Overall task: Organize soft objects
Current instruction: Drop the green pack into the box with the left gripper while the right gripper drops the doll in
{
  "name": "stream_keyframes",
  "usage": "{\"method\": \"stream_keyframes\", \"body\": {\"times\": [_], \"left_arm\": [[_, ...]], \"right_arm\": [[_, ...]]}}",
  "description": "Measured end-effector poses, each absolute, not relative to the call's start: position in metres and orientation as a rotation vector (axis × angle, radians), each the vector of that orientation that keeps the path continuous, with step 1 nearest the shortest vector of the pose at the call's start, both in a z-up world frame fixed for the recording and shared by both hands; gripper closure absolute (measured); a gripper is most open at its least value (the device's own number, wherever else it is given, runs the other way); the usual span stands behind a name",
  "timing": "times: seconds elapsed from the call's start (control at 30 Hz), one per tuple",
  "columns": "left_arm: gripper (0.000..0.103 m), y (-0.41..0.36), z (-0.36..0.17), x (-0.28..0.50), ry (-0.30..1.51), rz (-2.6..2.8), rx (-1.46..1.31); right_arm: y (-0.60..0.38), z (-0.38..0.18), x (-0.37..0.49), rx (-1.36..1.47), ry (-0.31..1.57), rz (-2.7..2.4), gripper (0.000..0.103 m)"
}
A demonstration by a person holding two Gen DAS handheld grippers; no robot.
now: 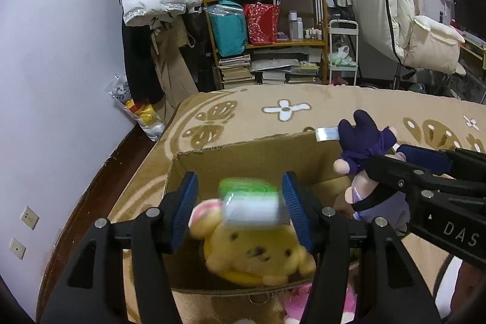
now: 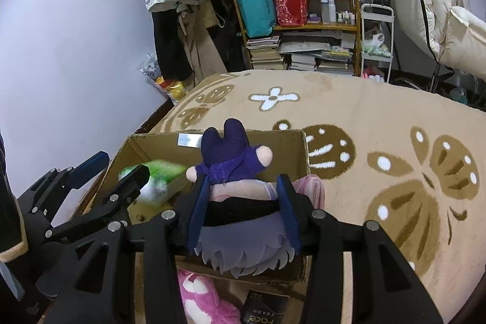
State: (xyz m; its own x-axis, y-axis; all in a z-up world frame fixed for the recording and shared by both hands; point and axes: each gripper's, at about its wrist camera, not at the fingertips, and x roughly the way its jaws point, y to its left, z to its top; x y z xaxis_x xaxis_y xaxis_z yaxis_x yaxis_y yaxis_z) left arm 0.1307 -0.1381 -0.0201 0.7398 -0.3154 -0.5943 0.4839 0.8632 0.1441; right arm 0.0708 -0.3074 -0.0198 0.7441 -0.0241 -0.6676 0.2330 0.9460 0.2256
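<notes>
Partway done. Yellow plush already in cardboard box. Left gripper fingers wide apart, green-white soft item blurred between them. Right gripper fingers clamped on purple doll above box. Pink plush outside, below fingers.

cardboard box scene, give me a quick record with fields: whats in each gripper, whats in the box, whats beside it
surface: beige patterned blanket
container: open cardboard box
left gripper: fingers apart, blurred green and white item between them over the box, grip unclear
right gripper: shut on purple-dressed doll, at the box's right side
in box: yellow plush
outside box, near edge: pink plush
</notes>
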Motion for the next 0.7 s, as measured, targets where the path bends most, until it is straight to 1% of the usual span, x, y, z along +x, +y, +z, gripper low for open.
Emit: {"method": "stream_keyframes", "body": {"times": [0.07,0.2,0.27,0.33,0.37,0.4,0.43,0.47,0.5,0.53,0.57,0.63,0.7], "left_arm": [[0.032,-0.138,-0.021,0.13,0.596,-0.445,0.298],[0.028,-0.137,-0.021,0.13,0.591,-0.437,0.293],[0.022,-0.136,-0.022,0.13,0.598,-0.428,0.298],[0.021,-0.133,-0.022,0.131,0.596,-0.414,0.297],[0.021,-0.131,-0.022,0.131,0.594,-0.404,0.298],[0.021,-0.13,-0.021,0.131,0.595,-0.397,0.299],[0.021,-0.128,-0.021,0.131,0.598,-0.391,0.303],[0.021,-0.126,-0.021,0.131,0.6,-0.386,0.308],[0.021,-0.124,-0.02,0.13,0.598,-0.379,0.316],[0.019,-0.123,-0.019,0.129,0.596,-0.371,0.32],[0.015,-0.121,-0.018,0.128,0.595,-0.364,0.322],[0.01,-0.115,-0.015,0.127,0.597,-0.351,0.315],[0.009,-0.11,-0.01,0.125,0.593,-0.333,0.302]], "right_arm": [[-0.307,-0.02,0.07,0.305,0.723,-0.139,0.054],[-0.307,-0.021,0.069,0.306,0.725,-0.132,0.054],[-0.306,-0.02,0.069,0.305,0.72,-0.128,0.053],[-0.306,-0.018,0.068,0.303,0.712,-0.126,0.053],[-0.306,-0.017,0.067,0.303,0.71,-0.127,0.051],[-0.307,-0.017,0.067,0.304,0.71,-0.128,0.049],[-0.308,-0.016,0.066,0.306,0.711,-0.129,0.041],[-0.308,-0.015,0.065,0.312,0.709,-0.123,0.035],[-0.309,-0.013,0.063,0.317,0.707,-0.114,0.033],[-0.309,-0.011,0.061,0.32,0.704,-0.109,0.026],[-0.309,-0.009,0.059,0.319,0.702,-0.113,0.016],[-0.31,-0.004,0.055,0.313,0.696,-0.122,0.009],[-0.311,-0.001,0.051,0.315,0.695,-0.116,0.007]]}}
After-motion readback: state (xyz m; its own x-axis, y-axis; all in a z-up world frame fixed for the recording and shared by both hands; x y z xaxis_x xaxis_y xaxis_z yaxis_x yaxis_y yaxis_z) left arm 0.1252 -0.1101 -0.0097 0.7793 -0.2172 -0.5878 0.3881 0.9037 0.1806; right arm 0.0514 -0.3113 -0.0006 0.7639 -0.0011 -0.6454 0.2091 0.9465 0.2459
